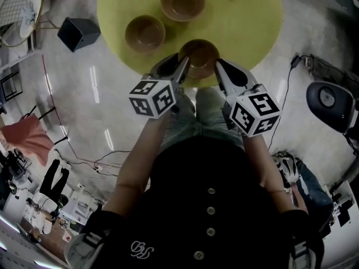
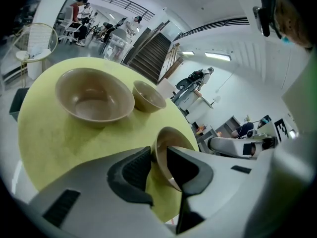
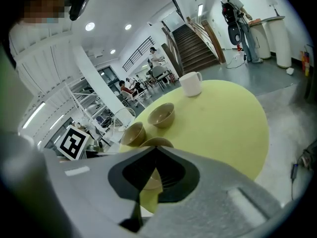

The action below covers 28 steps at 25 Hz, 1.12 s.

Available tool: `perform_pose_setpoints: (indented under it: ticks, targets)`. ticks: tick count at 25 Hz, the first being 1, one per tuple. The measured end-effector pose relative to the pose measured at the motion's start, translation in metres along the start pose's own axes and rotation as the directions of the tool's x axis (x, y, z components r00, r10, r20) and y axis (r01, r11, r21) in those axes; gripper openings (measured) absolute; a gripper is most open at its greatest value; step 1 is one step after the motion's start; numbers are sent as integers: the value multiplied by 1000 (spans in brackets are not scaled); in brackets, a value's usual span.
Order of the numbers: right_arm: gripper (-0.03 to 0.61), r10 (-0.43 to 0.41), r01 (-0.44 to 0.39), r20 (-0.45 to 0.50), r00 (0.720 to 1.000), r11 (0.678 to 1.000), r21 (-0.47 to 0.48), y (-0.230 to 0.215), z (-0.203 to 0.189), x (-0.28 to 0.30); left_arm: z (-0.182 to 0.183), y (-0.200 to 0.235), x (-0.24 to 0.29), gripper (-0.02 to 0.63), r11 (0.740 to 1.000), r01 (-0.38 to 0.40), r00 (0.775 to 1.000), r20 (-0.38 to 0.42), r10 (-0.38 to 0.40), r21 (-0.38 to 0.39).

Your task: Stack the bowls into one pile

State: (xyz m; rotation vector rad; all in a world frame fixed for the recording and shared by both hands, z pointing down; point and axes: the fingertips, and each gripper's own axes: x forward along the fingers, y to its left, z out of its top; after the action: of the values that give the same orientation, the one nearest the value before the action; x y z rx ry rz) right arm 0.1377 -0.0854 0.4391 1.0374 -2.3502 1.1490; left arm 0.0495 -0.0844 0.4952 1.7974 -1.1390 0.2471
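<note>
Left gripper is pinching the near bowl by its rim, one finger inside and one outside, at the front edge of the yellow table. Right gripper is hovering just beside that bowl's right side, fingertips pressed together on nothing. Second bowl and third bowl are sitting farther back, apart from each other.

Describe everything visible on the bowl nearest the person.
The nearest bowl is round, plain brown, matte, empty and upright at the near edge of the yellow table, apart from the other two bowls. The left gripper clamps its left rim, one jaw inside, one outside. The right gripper, jaws together, sits at its right rim; contact unclear.
</note>
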Motion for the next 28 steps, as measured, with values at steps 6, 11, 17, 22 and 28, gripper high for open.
perform_pose_setpoints:
  ticks: [6,11,17,22,28]
  targets:
    - [5,10,-10,-13,1000,1000,-2,-3,2,-8,-2,-6,-2,66,999,-29,1000,5,29,-23]
    - [5,14,-14,-27,1000,1000,-10,-5,1,5,1,7,2,43,997,-59,998,1,59,-40]
    - [5,27,-27,-30,999,999,-21,-8,7,17,6,15,6,35,997,-60,998,-1,60,-49]
    - [5,47,-47,-19,999,998,-39,-7,14,10,10,2,0,32,997,-55,998,27,57,-61]
    - [5,70,-70,-3,998,996,-59,4,23,12,22,1,-15,32,996,-62,996,64,66,-57]
